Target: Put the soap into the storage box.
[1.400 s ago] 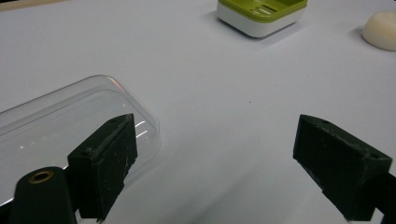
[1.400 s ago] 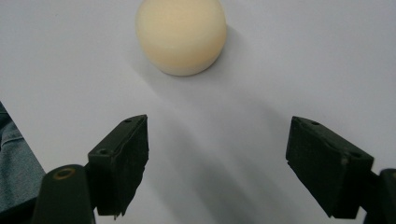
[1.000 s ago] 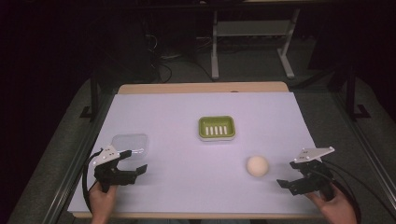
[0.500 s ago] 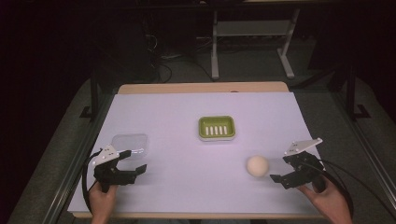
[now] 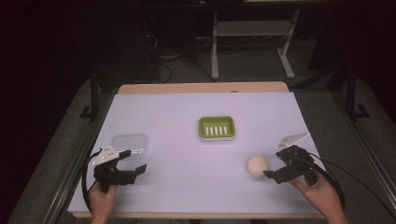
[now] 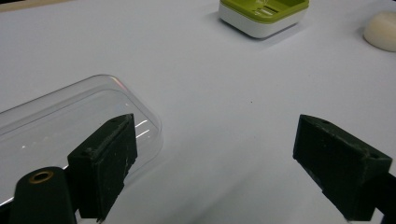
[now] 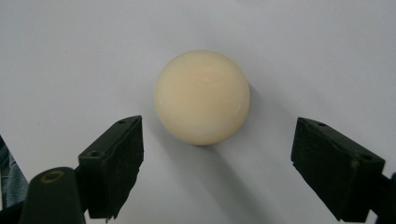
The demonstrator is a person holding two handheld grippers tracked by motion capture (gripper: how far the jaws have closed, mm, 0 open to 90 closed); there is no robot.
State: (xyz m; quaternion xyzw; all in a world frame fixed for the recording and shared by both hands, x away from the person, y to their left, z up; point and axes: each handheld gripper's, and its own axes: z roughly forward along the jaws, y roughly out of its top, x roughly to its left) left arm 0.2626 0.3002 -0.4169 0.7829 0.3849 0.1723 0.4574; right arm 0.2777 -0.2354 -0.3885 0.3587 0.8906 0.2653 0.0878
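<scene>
A round cream soap (image 5: pixel 257 165) lies on the white table at the right front. My right gripper (image 5: pixel 273 163) is open just to the right of it; in the right gripper view the soap (image 7: pixel 201 96) sits a little ahead of the open gripper (image 7: pixel 217 161), untouched. A green soap dish (image 5: pixel 216 127) stands mid-table. A clear plastic lid (image 5: pixel 130 143) lies at the left front. My left gripper (image 5: pixel 135 160) is open just in front of the lid; in the left gripper view its left jaw is at the edge of the lid (image 6: pixel 70 116).
The white sheet covers the table (image 5: pixel 187 107), whose wooden edge shows along the far side. Beyond it stands a metal stand on a dark floor. In the left gripper view the soap dish (image 6: pixel 264 14) and the soap (image 6: pixel 380 30) lie far ahead.
My right gripper has moved left and closer to the cream soap. The left gripper has stayed where it was.
</scene>
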